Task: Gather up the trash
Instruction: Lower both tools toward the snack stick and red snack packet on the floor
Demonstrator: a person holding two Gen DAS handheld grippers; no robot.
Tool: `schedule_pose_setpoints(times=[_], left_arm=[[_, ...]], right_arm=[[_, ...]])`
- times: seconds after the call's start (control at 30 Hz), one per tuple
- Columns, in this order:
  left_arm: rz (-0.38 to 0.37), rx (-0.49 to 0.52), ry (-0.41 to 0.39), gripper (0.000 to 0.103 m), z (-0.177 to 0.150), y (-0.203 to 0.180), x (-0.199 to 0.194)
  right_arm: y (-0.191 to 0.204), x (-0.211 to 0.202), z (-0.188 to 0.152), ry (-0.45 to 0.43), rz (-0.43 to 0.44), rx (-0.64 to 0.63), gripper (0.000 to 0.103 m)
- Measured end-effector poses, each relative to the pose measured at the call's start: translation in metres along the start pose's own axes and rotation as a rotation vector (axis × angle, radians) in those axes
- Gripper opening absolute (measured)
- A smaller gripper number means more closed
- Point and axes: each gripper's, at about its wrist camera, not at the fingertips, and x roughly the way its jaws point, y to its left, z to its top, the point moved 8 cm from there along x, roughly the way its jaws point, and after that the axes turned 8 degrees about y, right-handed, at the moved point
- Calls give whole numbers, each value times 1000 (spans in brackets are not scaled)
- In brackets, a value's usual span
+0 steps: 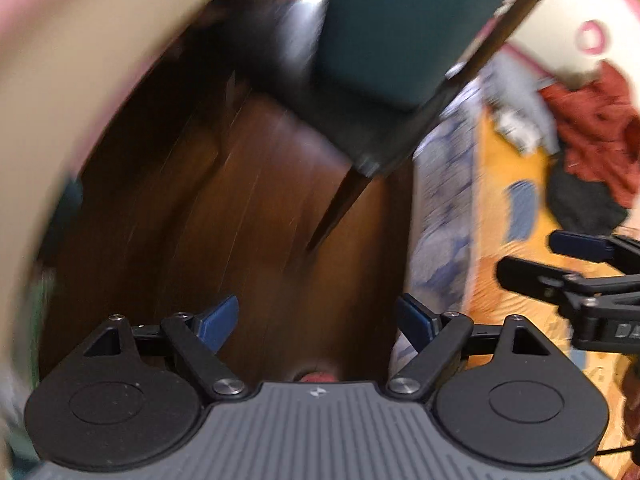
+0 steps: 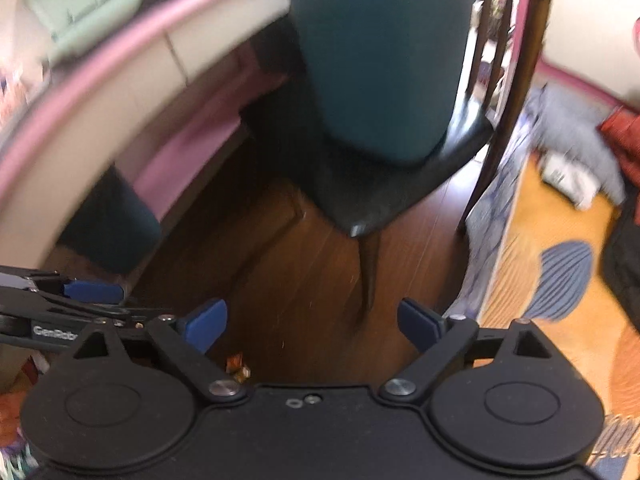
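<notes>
Risk first: your left gripper (image 1: 318,322) and right gripper (image 2: 312,326) both hang spread wide and empty over glossy dark wood floor (image 2: 304,264) — motion blur could make you miss the small crinkly orange wrapper (image 2: 236,366) (half hidden under the right gripper's body).

Left gripper (image 1: 318,322) over dark wood floor (image 1: 248,216), jaws wide apart (nothing between), right gripper (image 1: 560,264) at right, chair (image 1: 360,136) beyond, orange rug (image 1: 500,200), red cloth (image 1: 592,120) far right.
</notes>
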Motion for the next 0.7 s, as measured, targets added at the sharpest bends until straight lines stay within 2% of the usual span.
schedule_pose_setpoints(times=[0.1, 0.13, 0.2, 0.37, 0.57, 0.7], left_arm=[[34, -43, 61, 86, -29, 22, 48], [45, -58, 76, 86, -39, 30, 63], [55, -101, 107, 86, -57, 47, 95], [137, -211, 181, 86, -95, 94, 174], [204, -281, 221, 86, -136, 150, 265], [249, -291, 259, 86, -157, 182, 325]], right_arm=[[4, 48, -18, 70, 28, -19, 95], [6, 62, -23, 88, 37, -31, 99], [13, 96, -32, 116, 36, -82, 102], [36, 186, -51, 182, 84, -178, 103], [68, 304, -69, 273, 209, -245, 103], [99, 379, -86, 326, 285, -320, 102]])
